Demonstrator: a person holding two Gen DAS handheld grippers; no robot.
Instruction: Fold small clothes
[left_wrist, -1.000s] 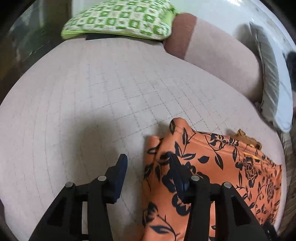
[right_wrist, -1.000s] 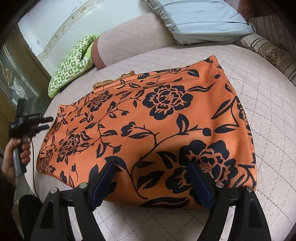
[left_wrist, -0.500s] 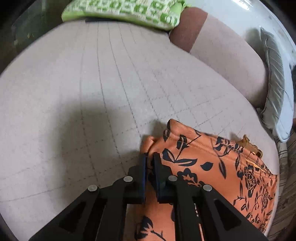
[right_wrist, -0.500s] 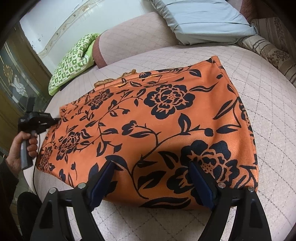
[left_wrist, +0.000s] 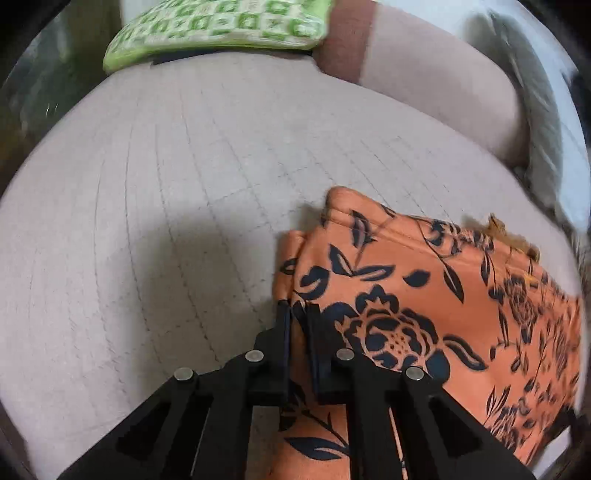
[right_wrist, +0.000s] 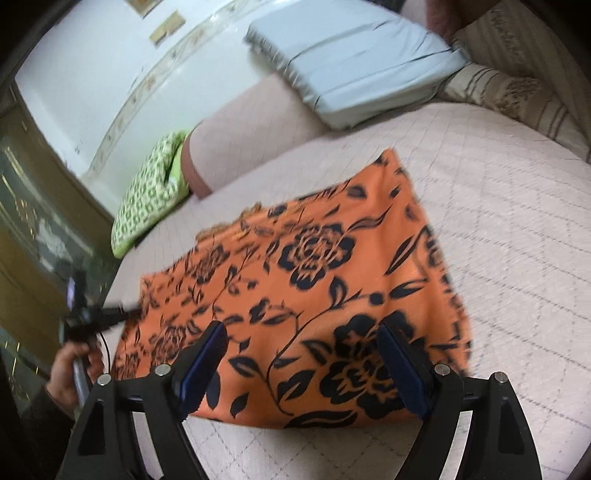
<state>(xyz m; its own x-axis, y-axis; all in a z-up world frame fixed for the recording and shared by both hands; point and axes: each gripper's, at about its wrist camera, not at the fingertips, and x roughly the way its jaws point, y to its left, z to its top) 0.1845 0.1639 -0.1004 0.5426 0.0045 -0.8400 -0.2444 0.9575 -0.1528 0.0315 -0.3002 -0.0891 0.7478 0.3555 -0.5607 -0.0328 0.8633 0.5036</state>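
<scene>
An orange garment with a black flower print (right_wrist: 314, 295) lies folded flat on the pale quilted bed (right_wrist: 517, 258). My left gripper (left_wrist: 298, 314) is shut on the garment's left edge (left_wrist: 388, 295), near the corner; it also shows in the right wrist view (right_wrist: 122, 315), held by a hand. My right gripper (right_wrist: 303, 336) is open, its blue-padded fingers (right_wrist: 207, 350) hovering over the garment's near edge, holding nothing.
A green patterned pillow (left_wrist: 221, 29) lies at the far end of the bed (left_wrist: 147, 184). A grey-blue pillow (right_wrist: 351, 59) and a striped beige cushion (right_wrist: 517, 99) sit at the back right. A wooden cabinet (right_wrist: 29, 221) stands left.
My left gripper moved onto the garment's left edge and shut on it. The right gripper pulled back and tilted, still open over the near edge.
</scene>
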